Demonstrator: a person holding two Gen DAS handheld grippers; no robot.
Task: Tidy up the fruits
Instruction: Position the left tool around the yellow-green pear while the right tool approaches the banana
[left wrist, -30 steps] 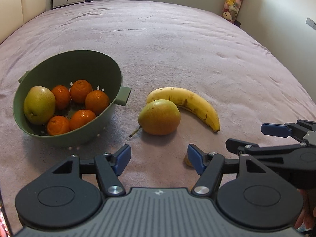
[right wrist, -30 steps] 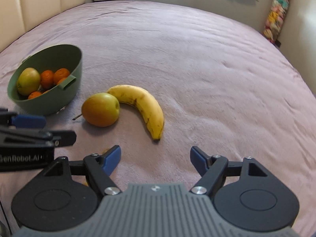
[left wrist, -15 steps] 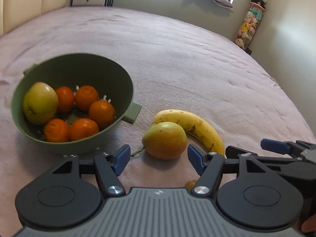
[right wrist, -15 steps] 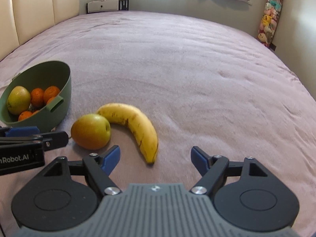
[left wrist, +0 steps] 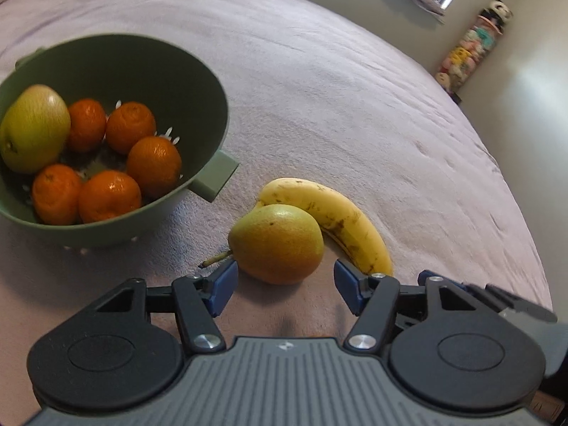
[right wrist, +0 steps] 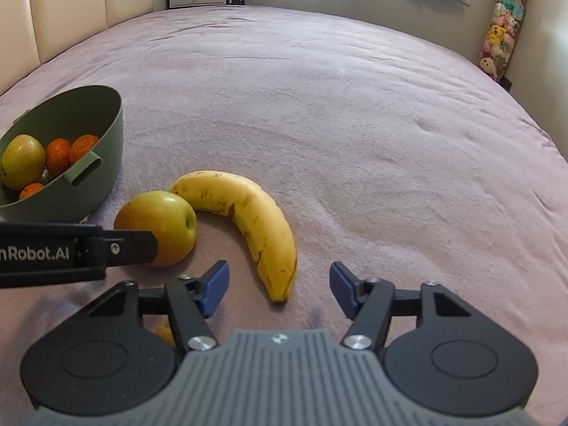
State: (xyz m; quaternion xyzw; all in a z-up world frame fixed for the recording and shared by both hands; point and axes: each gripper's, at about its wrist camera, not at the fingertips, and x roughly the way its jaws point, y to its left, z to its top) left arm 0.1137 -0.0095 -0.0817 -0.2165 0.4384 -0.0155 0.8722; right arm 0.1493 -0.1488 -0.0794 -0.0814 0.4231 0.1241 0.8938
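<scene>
A yellow-green pear (left wrist: 277,243) lies on the pink bedspread, touching a spotted banana (left wrist: 330,220) behind it. My left gripper (left wrist: 284,285) is open and closing, its blue fingertips (left wrist: 222,285) on either side of the pear's near face without touching it. My right gripper (right wrist: 278,287) is also open and closing, with the banana (right wrist: 248,213) tip lying between its fingertips, untouched. The green colander bowl (left wrist: 117,232) to the left holds several oranges (left wrist: 152,159) and a second pear (left wrist: 33,127). In the right wrist view the left gripper's black finger (right wrist: 117,248) crosses the pear (right wrist: 163,220).
A small yellow-orange object (right wrist: 165,330) lies on the bedspread, mostly hidden under the right gripper. The bed stretches far back and right. A stack of plush toys (right wrist: 500,35) hangs at the far right wall, and a padded headboard (right wrist: 71,10) stands at the left.
Both grippers have come forward and down to the pear and banana. The left wrist view has rolled. The right jaws have narrowed. The left finger now overlaps the pear in the right view.
</scene>
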